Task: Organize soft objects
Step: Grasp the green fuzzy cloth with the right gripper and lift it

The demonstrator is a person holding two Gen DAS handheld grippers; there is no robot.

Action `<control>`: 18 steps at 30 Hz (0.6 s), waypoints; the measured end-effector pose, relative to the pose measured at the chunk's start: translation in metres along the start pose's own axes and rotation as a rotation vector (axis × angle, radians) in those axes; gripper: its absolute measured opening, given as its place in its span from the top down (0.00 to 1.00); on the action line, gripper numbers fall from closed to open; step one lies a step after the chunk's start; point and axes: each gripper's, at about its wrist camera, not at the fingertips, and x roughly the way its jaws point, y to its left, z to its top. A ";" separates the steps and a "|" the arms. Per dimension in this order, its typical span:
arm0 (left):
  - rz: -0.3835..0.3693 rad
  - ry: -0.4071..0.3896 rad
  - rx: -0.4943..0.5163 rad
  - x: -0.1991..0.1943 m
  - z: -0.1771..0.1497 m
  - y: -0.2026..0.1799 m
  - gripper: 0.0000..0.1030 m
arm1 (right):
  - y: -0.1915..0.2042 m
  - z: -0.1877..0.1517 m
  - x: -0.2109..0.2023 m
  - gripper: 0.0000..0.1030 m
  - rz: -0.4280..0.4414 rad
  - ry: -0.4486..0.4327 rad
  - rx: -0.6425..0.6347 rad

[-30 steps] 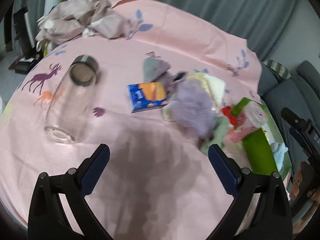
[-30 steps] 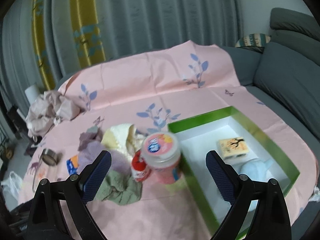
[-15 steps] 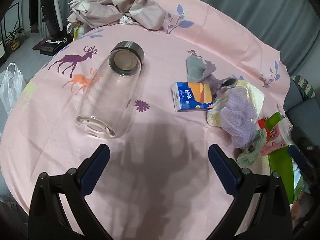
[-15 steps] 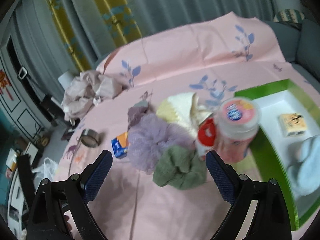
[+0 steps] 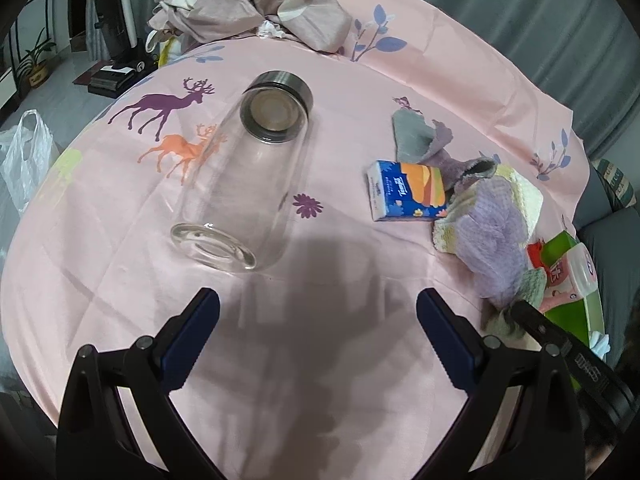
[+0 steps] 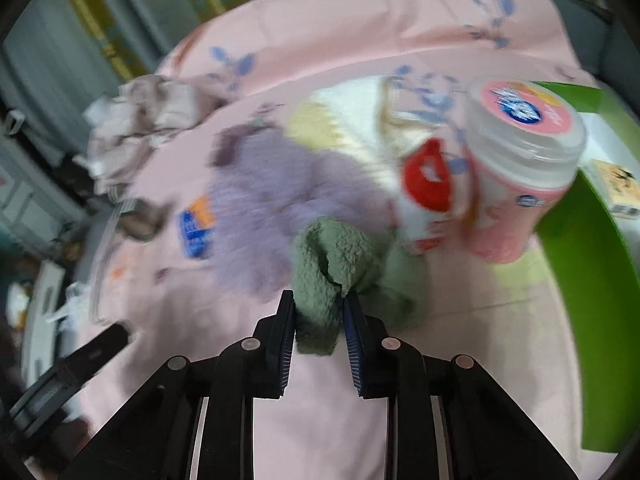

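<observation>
My right gripper (image 6: 319, 300) is shut on a green fuzzy cloth (image 6: 332, 260), whose fold sits between the blue pads. Behind it lie a purple fluffy cloth (image 6: 272, 184) and a cream towel (image 6: 344, 120). My left gripper (image 5: 318, 312) is open and empty above bare pink tablecloth. In the left wrist view the purple cloth (image 5: 492, 232), cream towel (image 5: 524, 196), a grey cloth (image 5: 416, 136) and the green cloth (image 5: 528, 284) lie at the right, with the right gripper's arm beside them.
A glass bottle (image 5: 248, 172) lies on its side near the left gripper. A tissue pack (image 5: 408, 192) lies by the cloths. A pink jar (image 6: 520, 160), a red-capped bottle (image 6: 428, 184) and a green tray (image 6: 580, 240) stand at the right. Crumpled fabric (image 5: 256, 4) lies at the far edge.
My right gripper has come down to the green cloth and shut on it. My left gripper has drifted left, towards the glass bottle, still open.
</observation>
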 end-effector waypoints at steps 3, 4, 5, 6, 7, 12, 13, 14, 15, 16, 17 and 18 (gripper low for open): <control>-0.016 -0.005 -0.037 -0.002 0.002 0.005 0.04 | 0.019 -0.006 -0.013 0.74 0.159 0.023 -0.059; -0.026 -0.005 -0.050 -0.002 0.004 0.007 0.04 | 0.023 -0.008 -0.015 0.74 0.213 0.032 -0.067; -0.037 -0.006 -0.066 -0.002 0.005 0.010 0.04 | 0.027 -0.010 -0.016 0.74 0.278 0.044 -0.070; -0.044 -0.008 -0.086 -0.003 0.006 0.012 0.04 | 0.031 -0.011 -0.017 0.74 0.353 0.060 -0.065; -0.046 -0.012 -0.107 -0.004 0.006 0.015 0.04 | 0.035 -0.013 -0.017 0.74 0.386 0.072 -0.062; -0.066 -0.001 -0.113 -0.003 0.008 0.014 0.06 | 0.048 -0.017 -0.013 0.74 0.269 0.098 -0.129; -0.085 -0.003 -0.103 -0.004 0.006 0.012 0.06 | 0.045 -0.015 -0.014 0.74 0.212 0.092 -0.121; -0.100 -0.004 -0.090 -0.004 0.005 0.008 0.06 | 0.039 -0.012 -0.016 0.74 0.177 0.080 -0.103; -0.112 -0.005 -0.072 -0.004 0.004 0.004 0.06 | 0.031 -0.008 -0.018 0.68 0.164 0.070 -0.083; -0.123 -0.002 -0.055 -0.003 0.002 -0.001 0.06 | 0.021 -0.004 -0.021 0.61 0.149 0.050 -0.044; -0.136 0.005 -0.038 -0.002 -0.001 -0.005 0.09 | 0.012 -0.002 -0.023 0.42 0.140 0.038 -0.012; -0.161 0.024 -0.015 0.000 -0.004 -0.012 0.14 | 0.003 0.000 -0.024 0.27 0.130 0.024 0.023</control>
